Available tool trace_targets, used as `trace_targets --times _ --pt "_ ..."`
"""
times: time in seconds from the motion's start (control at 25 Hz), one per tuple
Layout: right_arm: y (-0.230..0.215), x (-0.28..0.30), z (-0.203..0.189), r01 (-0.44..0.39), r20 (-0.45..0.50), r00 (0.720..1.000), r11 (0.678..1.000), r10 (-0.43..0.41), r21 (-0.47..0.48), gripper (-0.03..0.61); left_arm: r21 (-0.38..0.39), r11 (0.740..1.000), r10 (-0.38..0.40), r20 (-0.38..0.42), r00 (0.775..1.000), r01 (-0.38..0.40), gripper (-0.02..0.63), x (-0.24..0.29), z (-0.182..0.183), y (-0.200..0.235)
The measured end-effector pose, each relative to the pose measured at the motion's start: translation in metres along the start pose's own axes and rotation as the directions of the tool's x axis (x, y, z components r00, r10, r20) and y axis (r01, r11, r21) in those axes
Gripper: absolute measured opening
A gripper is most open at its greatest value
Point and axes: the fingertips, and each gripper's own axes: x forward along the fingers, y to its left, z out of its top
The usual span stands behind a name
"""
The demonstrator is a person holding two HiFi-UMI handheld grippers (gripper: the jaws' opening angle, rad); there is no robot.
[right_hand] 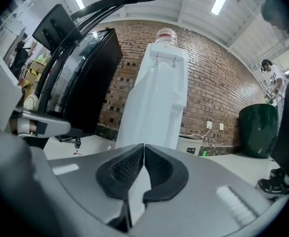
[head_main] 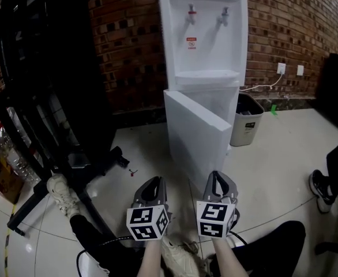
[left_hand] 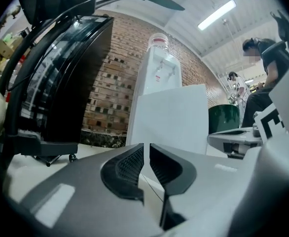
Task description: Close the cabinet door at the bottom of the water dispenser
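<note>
1. Left tongs [head_main: 154,180]: they hang low over the floor [head_main: 273,154], in front of the water dispenser [head_main: 203,33]. The left gripper view shows them [left_hand: 146,147] all but pressed together, with only a thin slit between the pads and nothing in it.
2. Cabinet door [head_main: 195,137]: it stands ajar at the bottom of the dispenser, well apart from both tongs. It appears hinged on the left side of the head view, with its free edge swung out to the right, toward you. In the left gripper view its white face [left_hand: 171,115] fills the space straight ahead of the jaws.
3. Handling: judge the door as a light, stiff panel that swings freely. Its face looks smooth and probably slippery, and no handle is visible, so do not try to pinch it.
4. Contact point: press flat on the outer face near the free edge, where leverage is greatest. Push gently, because the dispenser is tall and carries a bottle [right_hand: 165,34] on top.
5. Right tongs [head_main: 218,175]: they hang beside the left pair, nearer the door's free edge. The right gripper view shows them [right_hand: 144,147] pressed together and empty, ready to use as a blunt pusher.
6. Waste bin [head_main: 247,120]: it stands just right of the dispenser, outside the door's swing.
</note>
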Motion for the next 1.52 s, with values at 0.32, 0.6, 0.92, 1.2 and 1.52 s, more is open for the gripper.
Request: trace_targets --times 0.32,0.6,0.92,1.2,1.52 --pt "-0.037 0.019 -0.006 0.03 -0.001 1.0 1.0 -0.03 0.009 0.0 0.051 0.997 -0.053 0.042 0.998 0.051 0.005 0.046 0.024 -0.027" --pt "-0.068 0.04 -0.01 0.055 -0.009 0.998 0.996 -0.054 0.067 0.0 0.006 0.989 -0.147 0.054 0.988 0.147 0.005 0.1 0.029 -0.072" --pt "-0.11 0.08 -0.016 0.069 -0.012 0.998 0.991 -0.068 0.113 0.0 -0.016 0.974 -0.227 0.048 0.973 0.228 0.006 0.143 0.04 -0.106" --pt "-0.149 0.137 -0.018 0.077 -0.015 0.997 0.993 -0.076 0.091 0.0 -0.073 0.973 -0.216 0.039 0.976 0.219 0.005 0.177 0.045 -0.097" --pt "-0.165 0.188 -0.02 0.061 -0.035 0.998 0.996 -0.059 0.059 0.0 -0.102 0.985 -0.14 0.015 0.99 0.141 0.005 0.217 0.046 -0.081"
